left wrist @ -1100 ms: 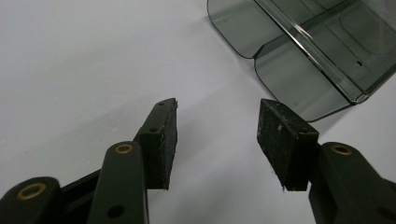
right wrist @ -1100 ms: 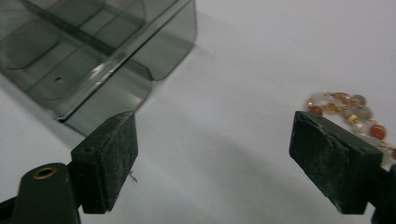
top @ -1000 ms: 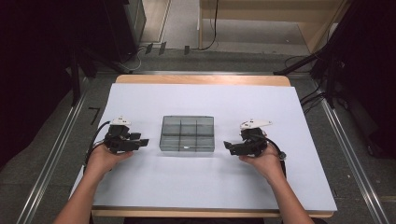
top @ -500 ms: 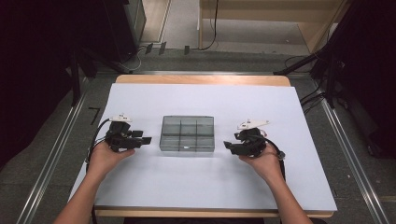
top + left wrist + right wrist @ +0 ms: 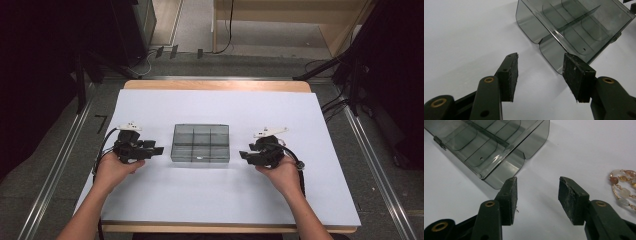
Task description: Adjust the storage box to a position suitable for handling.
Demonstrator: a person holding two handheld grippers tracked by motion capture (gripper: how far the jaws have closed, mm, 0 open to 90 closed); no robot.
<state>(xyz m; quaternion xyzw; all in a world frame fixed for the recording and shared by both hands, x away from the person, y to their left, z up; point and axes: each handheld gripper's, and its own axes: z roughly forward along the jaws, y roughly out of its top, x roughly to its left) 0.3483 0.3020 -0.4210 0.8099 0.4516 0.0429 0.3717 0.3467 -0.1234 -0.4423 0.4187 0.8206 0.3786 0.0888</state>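
White table (image 5: 215,200), closed smoky box (image 5: 200,143)

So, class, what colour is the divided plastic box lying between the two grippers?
The box is a see-through smoky grey with clear dividers; the left gripper view shows it best.

1. The smoky compartment box (image 5: 574,25) runs off the top edge in the left gripper view, its far corners cut away.
2. Right of the box in the right gripper view, a beaded string (image 5: 624,186), perhaps a bracelet, is clipped by the picture's edge.
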